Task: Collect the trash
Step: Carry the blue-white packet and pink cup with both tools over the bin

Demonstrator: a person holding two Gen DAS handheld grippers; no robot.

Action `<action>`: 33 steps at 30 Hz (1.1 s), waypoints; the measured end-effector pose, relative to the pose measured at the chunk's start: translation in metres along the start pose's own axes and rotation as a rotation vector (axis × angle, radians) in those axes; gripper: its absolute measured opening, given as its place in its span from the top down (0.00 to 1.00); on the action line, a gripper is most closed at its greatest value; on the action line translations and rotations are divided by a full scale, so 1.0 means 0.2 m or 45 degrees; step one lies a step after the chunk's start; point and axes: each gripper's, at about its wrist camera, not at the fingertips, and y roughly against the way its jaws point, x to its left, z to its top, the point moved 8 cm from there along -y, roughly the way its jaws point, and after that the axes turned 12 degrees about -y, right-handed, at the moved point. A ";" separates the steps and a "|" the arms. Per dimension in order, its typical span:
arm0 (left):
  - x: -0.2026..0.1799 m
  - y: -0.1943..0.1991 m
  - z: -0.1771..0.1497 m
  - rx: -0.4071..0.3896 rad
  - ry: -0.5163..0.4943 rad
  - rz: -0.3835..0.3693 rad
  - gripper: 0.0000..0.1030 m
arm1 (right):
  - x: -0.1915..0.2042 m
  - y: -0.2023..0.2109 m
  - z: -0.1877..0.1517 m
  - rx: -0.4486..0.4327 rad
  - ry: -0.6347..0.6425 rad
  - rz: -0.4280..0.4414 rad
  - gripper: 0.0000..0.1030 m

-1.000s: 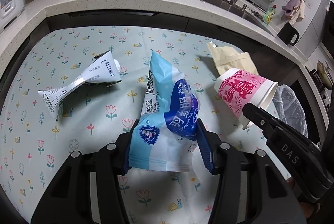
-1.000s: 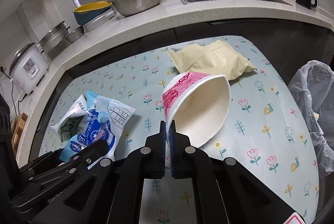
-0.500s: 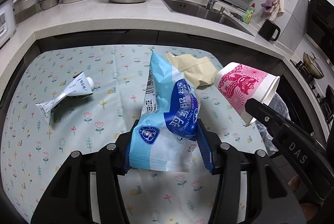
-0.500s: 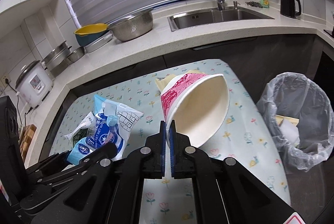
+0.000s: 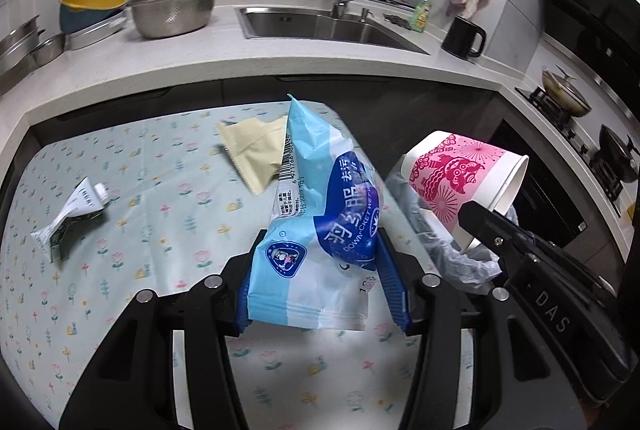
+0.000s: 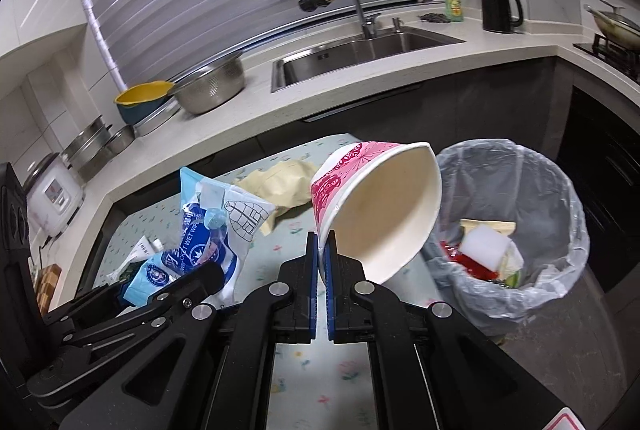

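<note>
Trash: a blue wet-wipes packet [image 5: 320, 238] and a pink paper cup [image 6: 376, 205], both lifted clear of the tabletop [image 5: 132, 294].
Edges: the tabletop's far edge runs just beyond the left fingers [image 5: 384, 270]; its right edge falls away between the two grippers.
Open room: the bin [image 6: 516, 230], lined with a clear bag, stands to the right of and beyond the right fingers [image 6: 332, 278], with its mouth unobstructed (some rubbish already lies inside).
Left behind: a beige wrapper [image 5: 256, 149] beyond the left fingers and a crumpled white tube [image 5: 70, 218] far off to their left, both flat on the tabletop.
Writing: the packet reads "DOWN" and "WET WIPES", with Chinese characters and a barcode; "DAS" shows on the right gripper's body.
Left gripper [image 5: 322, 286]: fingers part-way apart, clamped on the packet's lower sides.
Right gripper [image 6: 322, 266]: fingers pressed nearly together, pinching the cup's rim wall, the cup tilted mouth toward the camera.
</note>
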 end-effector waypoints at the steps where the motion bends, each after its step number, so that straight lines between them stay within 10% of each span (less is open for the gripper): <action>1: -0.05 -0.01 0.01 -0.001 -0.015 -0.012 0.52 | -0.04 0.01 0.01 -0.006 -0.012 -0.010 0.97; 21: -0.79 -0.39 0.22 0.050 -0.300 -0.243 0.52 | -0.81 0.16 0.19 -0.124 -0.241 -0.257 0.97; 33: -0.90 -0.54 0.28 0.051 -0.317 -0.270 0.39 | -0.94 0.09 0.22 -0.126 -0.277 -0.317 0.97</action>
